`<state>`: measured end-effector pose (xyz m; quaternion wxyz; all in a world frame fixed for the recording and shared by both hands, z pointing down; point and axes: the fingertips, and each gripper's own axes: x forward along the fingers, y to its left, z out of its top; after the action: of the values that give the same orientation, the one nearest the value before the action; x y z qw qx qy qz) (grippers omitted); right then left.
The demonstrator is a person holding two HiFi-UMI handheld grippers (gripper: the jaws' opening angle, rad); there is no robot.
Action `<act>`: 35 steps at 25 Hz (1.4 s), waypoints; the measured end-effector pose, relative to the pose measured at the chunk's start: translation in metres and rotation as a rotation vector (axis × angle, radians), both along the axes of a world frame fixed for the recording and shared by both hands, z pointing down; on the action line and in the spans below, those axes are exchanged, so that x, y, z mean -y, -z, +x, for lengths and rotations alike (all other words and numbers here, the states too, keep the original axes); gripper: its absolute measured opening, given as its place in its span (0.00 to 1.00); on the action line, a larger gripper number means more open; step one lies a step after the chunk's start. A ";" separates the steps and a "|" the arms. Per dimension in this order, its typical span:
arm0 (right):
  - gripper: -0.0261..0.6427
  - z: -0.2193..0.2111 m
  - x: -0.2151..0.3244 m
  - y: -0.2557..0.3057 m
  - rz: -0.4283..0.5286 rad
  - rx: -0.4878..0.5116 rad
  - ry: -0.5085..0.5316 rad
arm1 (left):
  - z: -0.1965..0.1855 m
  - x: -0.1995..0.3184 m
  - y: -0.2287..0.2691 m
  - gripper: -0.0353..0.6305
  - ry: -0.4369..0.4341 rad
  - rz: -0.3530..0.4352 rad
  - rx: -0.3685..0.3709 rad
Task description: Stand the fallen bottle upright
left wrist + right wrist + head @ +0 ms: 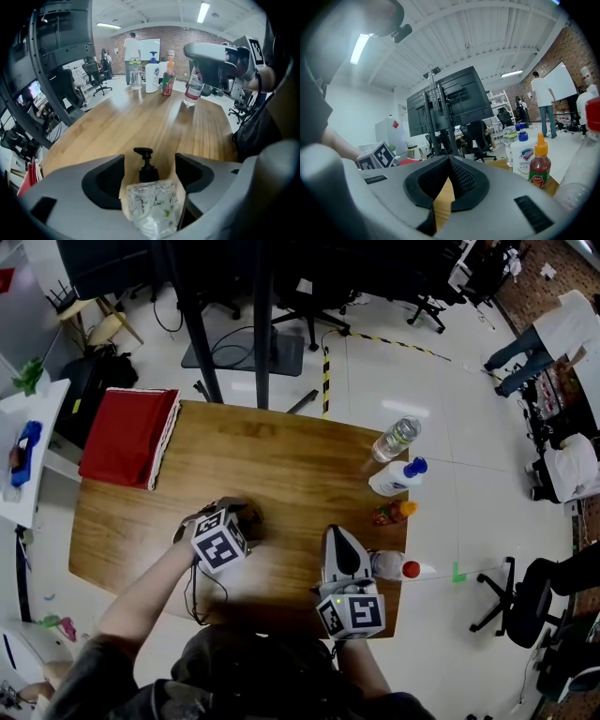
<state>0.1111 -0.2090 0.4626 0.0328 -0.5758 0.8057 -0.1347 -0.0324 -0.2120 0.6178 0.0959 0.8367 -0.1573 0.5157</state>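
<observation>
Left gripper (149,159) has its jaws set, as far as I can judge, against both sides of the clear plastic pump bottle with green leaf print and black pump head (151,206); the bottle lies over the near part of the light wooden table (140,117), its long axis running along the jaws, base toward the gripper, pump pointing away; righting it would call for tipping this gripper's nose upward, and this hand is plainly the nearer. Right gripper (449,161) is clenched on nothing, pads meeting, just beside a standing clear bottle with a red cap (394,566); farther off, more bottles stand along the table's edge.
</observation>
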 end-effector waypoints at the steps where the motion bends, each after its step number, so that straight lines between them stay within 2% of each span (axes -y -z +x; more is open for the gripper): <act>1: 0.06 0.000 0.001 -0.001 -0.002 0.001 0.000 | 0.000 0.000 -0.002 0.61 -0.008 -0.012 0.011; 7: 0.06 0.003 0.005 -0.004 -0.007 0.009 -0.004 | 0.003 -0.002 -0.013 0.61 -0.068 -0.076 0.085; 15: 0.06 0.006 0.007 -0.008 -0.008 0.012 -0.005 | 0.004 -0.002 -0.025 0.61 -0.062 -0.145 0.125; 25: 0.06 0.010 0.006 -0.009 -0.015 0.023 -0.013 | 0.002 0.005 -0.030 0.58 -0.025 -0.143 0.156; 35: 0.06 0.013 0.007 -0.009 -0.020 0.031 -0.015 | 0.003 0.004 -0.029 0.56 -0.051 -0.139 0.171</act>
<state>0.1238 -0.2156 0.4717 0.0405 -0.5801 0.7993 -0.1516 -0.0292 -0.2160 0.6467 0.1268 0.7847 -0.1073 0.5972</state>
